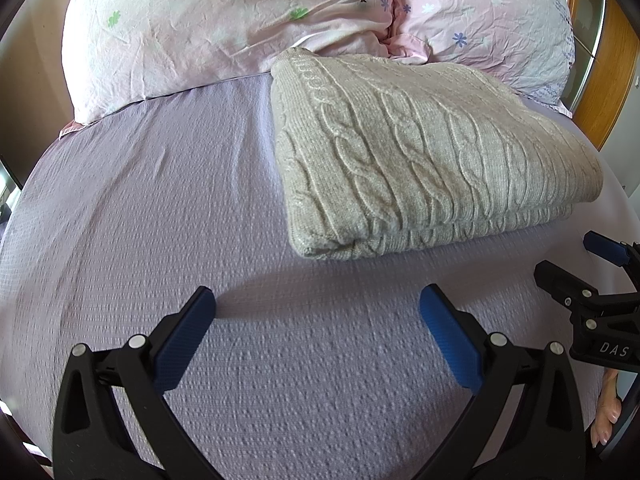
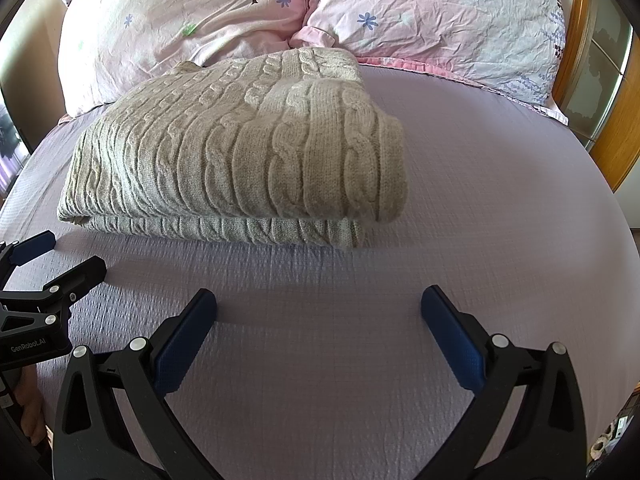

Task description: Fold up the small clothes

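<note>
Sweater: folded beige cable-knit sweater (image 1: 424,148) on lilac textured bedspread (image 1: 160,208), lying far-right of the left gripper (image 1: 318,312); jaws spread, empty.

Right wrist view: same sweater (image 2: 240,152) far-left of the right gripper (image 2: 319,312), jaws spread, empty; long axis runs left-right. Both grippers look about equally near. Pink floral pillows (image 2: 432,20) behind.
</note>
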The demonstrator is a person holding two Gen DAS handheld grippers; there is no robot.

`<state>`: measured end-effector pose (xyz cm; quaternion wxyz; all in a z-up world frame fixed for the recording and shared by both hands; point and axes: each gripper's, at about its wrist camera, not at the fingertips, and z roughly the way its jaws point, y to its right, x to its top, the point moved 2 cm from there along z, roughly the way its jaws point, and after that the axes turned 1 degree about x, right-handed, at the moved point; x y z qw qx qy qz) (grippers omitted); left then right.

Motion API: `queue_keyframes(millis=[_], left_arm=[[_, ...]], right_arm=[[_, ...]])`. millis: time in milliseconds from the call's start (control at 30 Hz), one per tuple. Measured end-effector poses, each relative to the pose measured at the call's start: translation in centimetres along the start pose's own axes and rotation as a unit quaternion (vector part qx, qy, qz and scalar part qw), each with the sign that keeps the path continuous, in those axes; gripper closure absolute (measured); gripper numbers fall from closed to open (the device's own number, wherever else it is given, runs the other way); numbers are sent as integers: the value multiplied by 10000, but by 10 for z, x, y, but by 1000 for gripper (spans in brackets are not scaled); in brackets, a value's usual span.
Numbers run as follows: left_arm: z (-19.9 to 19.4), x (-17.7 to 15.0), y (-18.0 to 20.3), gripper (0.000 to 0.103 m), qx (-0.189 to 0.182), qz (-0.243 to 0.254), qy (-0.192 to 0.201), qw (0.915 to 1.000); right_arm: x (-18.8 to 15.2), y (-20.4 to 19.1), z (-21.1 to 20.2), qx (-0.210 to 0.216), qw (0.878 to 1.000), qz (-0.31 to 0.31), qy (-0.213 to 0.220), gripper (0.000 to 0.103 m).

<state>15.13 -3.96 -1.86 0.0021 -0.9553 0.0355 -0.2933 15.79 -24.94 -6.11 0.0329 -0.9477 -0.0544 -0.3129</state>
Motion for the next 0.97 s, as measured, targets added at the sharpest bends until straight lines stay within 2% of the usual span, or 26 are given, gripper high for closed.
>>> queue_keyframes(millis=[967], left_arm=[[-1,-1,1,2,6,-5,3,10000]], right_arm=[[0,-4,-1,49,10000,-78,4,1]])
